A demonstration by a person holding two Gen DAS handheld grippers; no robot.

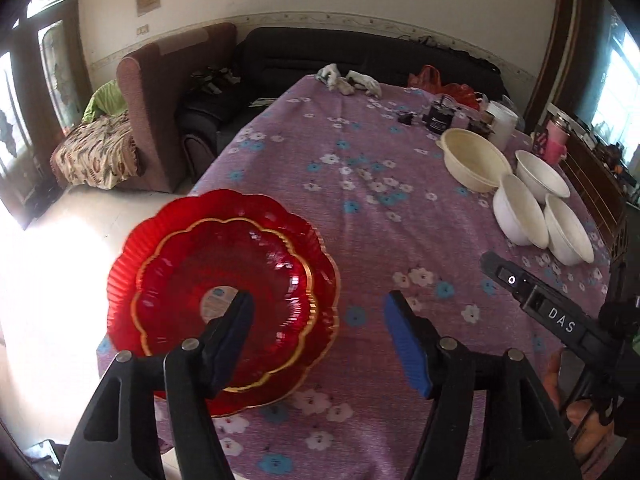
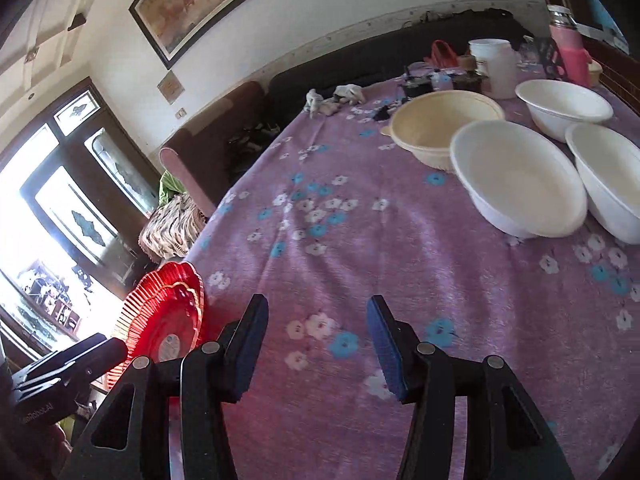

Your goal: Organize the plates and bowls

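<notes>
Left wrist: scalloped, ribbed red glass plates [image 1: 224, 280]; smooth white bowls [image 1: 520, 216].

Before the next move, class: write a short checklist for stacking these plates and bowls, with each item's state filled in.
1. Left gripper open: ok.
2. Right gripper open, holding nothing: ok.
3. Red plates already stacked: ok.
4. Plates fully on the table: not ok, they overhang its edge.
5. White bowls nested: not ok, three stand apart.
6. Cream bowl empty: ok.
</notes>
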